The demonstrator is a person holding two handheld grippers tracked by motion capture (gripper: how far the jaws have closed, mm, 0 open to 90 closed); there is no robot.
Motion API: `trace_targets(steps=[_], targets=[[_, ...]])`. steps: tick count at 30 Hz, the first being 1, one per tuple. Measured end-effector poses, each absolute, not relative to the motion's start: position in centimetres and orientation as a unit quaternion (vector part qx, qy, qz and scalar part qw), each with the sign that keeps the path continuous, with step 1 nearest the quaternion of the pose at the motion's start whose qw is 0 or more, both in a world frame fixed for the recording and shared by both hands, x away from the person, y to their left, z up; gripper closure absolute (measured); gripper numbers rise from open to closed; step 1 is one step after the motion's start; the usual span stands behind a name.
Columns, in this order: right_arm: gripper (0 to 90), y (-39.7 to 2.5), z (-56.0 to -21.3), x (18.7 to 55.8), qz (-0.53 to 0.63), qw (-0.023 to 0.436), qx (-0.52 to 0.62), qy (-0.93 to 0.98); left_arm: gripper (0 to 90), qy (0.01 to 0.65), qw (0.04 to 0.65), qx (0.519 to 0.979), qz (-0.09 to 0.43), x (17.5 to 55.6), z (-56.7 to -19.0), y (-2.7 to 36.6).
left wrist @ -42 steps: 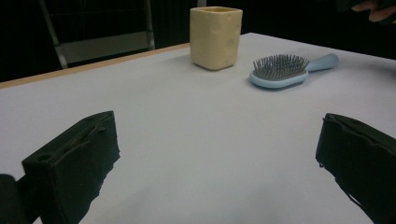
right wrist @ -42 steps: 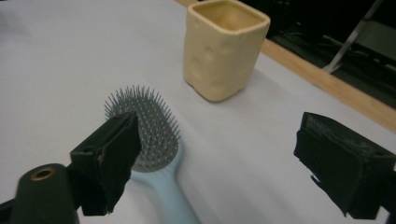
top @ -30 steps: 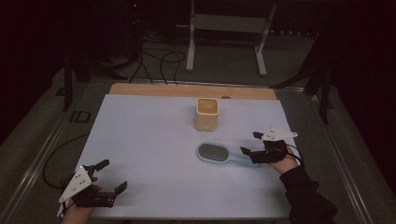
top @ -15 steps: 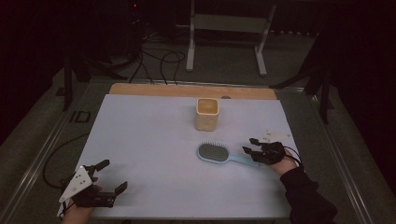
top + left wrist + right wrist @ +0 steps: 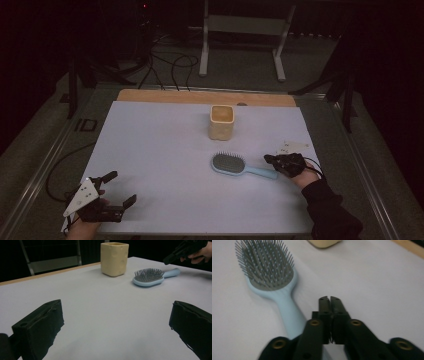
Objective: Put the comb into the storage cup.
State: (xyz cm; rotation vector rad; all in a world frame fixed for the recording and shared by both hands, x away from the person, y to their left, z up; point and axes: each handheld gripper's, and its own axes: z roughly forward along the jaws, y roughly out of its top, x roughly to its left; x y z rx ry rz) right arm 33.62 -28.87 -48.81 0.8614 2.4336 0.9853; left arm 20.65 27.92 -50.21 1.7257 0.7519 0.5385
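A light blue hairbrush lies bristles up on the white table, its handle pointing right. Behind it stands a yellow square cup. My right gripper hovers at the end of the brush handle. Its jaws are shut with nothing between them, and the handle of the hairbrush runs just to their left. My left gripper rests at the near left corner, open and empty. From there the hairbrush and the cup lie far ahead.
A wooden strip borders the table's far edge. Small white cards lie near the right edge. Metal stand legs rise beyond the table on the floor.
My right gripper has dropped and shifted toward the brush handle's end, and its jaws have come together. The left gripper has stayed put.
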Motion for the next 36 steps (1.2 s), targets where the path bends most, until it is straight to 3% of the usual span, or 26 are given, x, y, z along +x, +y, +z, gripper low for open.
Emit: trace_targets(steps=[36], targets=[[90.0, -28.9, -50.2, 32.2, 0.325, 0.157, 0.279, 0.89, 0.0, 0.317, 0.556, 0.734, 0.228, 20.6, -50.2, 27.9]])
